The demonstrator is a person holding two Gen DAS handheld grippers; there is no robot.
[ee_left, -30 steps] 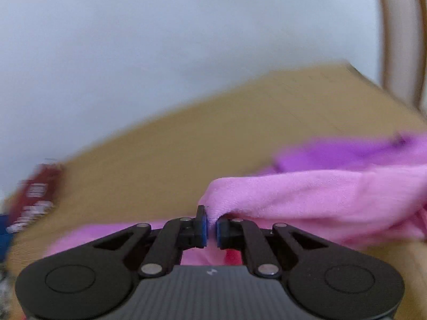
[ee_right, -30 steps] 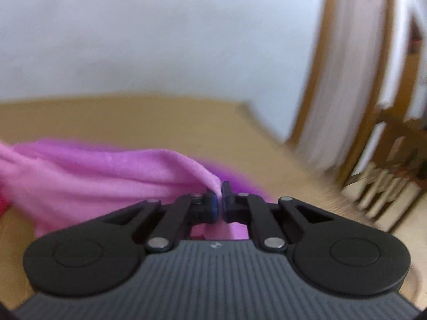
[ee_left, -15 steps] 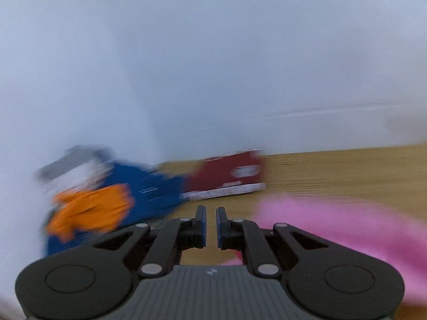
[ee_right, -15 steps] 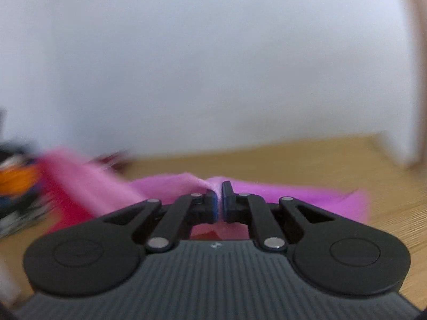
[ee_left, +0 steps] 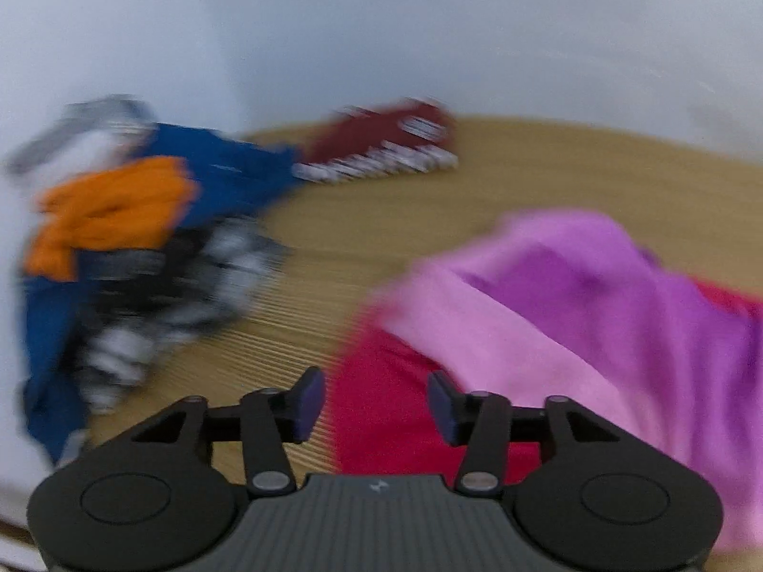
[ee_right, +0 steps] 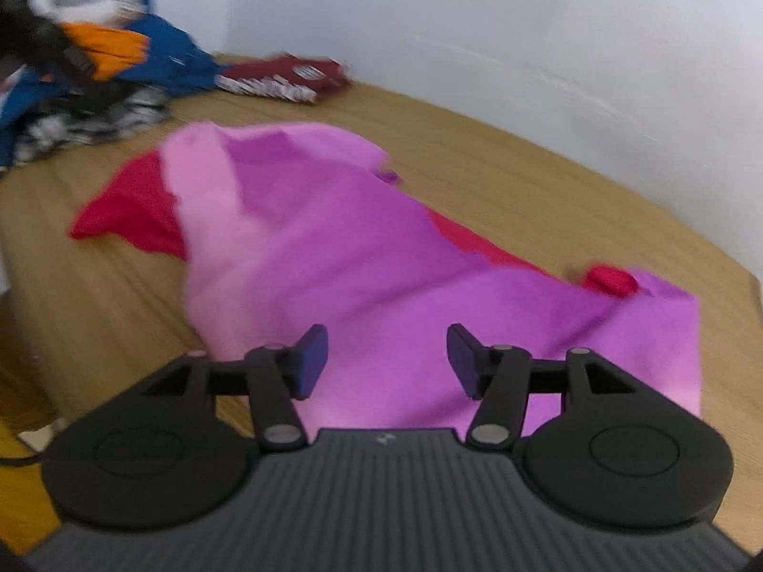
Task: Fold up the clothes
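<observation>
Pink cloth (ee_right: 334, 257) is lying rumpled across the wooden table (ee_right: 524, 176), draped over a red garment (ee_right: 138, 209) that is poking out at both ends. The right gripper (ee_right: 387, 360) and the left gripper (ee_left: 376, 405) are both hanging above it with jaws that have just been opening, now standing apart and gripping nothing. Farther off, by the white wall (ee_right: 477, 9), a heap of blue and orange clothes (ee_left: 143, 200) is sitting beside a dark red folded garment (ee_left: 386, 143).
</observation>
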